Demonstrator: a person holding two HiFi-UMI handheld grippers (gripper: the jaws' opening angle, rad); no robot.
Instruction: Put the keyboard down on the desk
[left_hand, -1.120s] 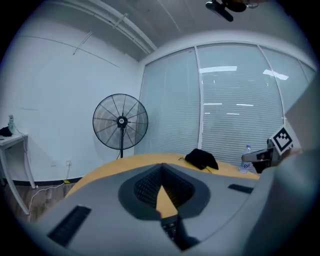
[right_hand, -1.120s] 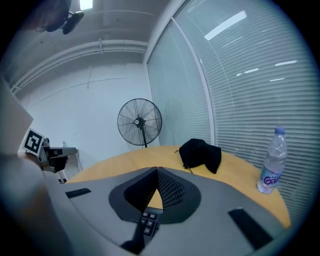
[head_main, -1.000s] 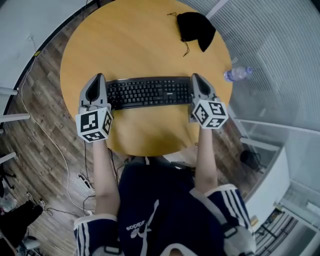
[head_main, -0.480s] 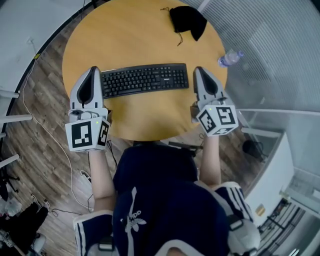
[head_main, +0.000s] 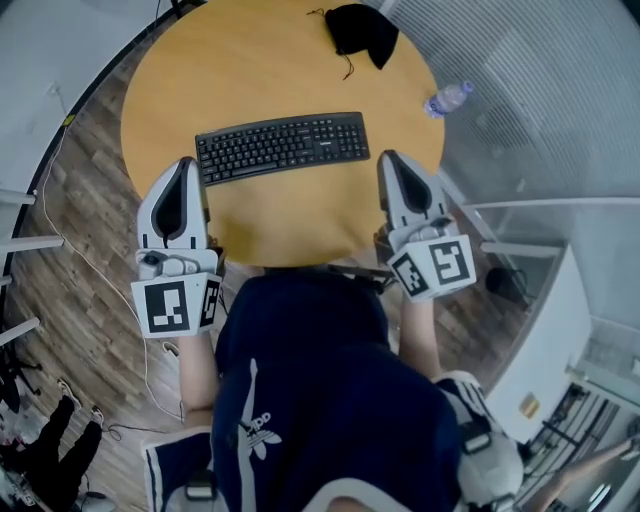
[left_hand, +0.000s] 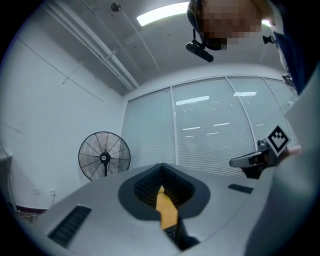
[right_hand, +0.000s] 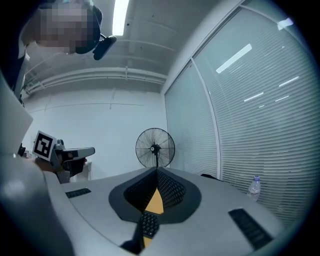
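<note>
The keyboard (head_main: 282, 146) lies flat on the counter (head_main: 280, 60) at upper centre, left tool (head_main: 183, 165) and right tool (head_main: 392, 160) both pressed together, empty, below it, so placing looks done and only backing clear remains

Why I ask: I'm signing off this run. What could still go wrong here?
The keyboard lies flat on the desk. The left gripper and right gripper, both shut and empty, hang by the desk's near rim and could strike it. Loose cables on the floor could trip the person.
</note>
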